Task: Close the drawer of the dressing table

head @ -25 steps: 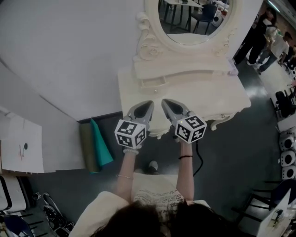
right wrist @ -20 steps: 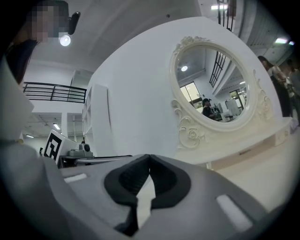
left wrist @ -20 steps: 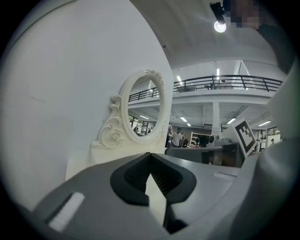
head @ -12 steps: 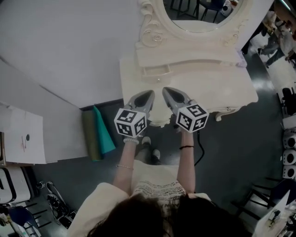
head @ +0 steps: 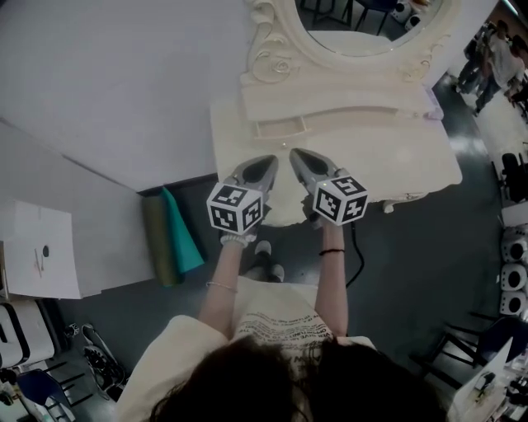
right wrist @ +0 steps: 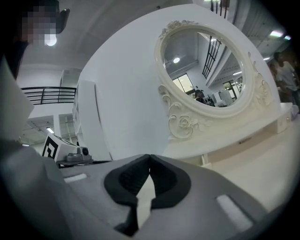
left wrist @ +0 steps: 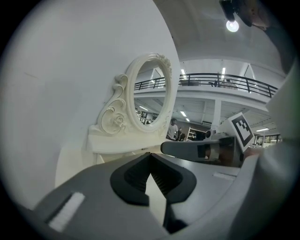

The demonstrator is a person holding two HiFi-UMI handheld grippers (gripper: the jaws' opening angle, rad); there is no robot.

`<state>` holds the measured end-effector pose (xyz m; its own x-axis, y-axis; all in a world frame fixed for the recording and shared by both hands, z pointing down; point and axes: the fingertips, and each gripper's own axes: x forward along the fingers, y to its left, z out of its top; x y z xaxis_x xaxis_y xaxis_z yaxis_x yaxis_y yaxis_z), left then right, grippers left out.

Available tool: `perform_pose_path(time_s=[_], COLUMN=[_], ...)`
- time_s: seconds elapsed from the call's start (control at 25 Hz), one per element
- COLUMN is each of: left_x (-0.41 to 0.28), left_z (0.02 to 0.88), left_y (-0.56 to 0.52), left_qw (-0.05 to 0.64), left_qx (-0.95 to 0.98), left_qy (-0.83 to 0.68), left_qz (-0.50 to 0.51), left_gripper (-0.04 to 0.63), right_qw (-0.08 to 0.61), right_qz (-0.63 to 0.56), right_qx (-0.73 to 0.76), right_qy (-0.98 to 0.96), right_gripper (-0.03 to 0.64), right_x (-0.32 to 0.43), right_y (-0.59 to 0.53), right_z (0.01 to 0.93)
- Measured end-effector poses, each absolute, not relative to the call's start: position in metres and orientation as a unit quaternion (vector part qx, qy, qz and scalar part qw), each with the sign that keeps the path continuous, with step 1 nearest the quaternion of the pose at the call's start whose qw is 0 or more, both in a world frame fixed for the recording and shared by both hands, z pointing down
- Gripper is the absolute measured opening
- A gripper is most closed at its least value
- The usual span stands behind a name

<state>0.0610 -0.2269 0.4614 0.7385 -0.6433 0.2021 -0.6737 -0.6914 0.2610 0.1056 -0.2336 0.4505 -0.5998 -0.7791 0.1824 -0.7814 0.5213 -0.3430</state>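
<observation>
While the small drawer (head: 279, 127) juts out beneath the mirror (head: 363, 25) of the dressing table (head: 412, 165), the left gripper (head: 268, 161) and right gripper (head: 295, 154) hover side by side just before it, jaws pressed together on nothing, seemingly ready as blunt pushers.

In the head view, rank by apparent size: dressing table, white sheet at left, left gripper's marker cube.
1. dressing table
2. white sheet
3. marker cube, inflated by nearness to the camera
</observation>
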Motion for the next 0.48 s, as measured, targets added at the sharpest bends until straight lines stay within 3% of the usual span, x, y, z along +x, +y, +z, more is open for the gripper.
perform_pose_path(time_s=[0.48], left_x=[0.052], left_z=[0.507], left_y=[-0.264], left_qw=[0.211], left_qx=[0.914], left_qy=[-0.339], left_qz=[0.070], left_gripper=[0.003], right_qw=[0.039], right_qz=[0.263], right_qx=[0.460], right_qy=[-0.847], right_gripper=[0.003], right_x=[0.096], right_y=[-0.273], right_z=[0.503])
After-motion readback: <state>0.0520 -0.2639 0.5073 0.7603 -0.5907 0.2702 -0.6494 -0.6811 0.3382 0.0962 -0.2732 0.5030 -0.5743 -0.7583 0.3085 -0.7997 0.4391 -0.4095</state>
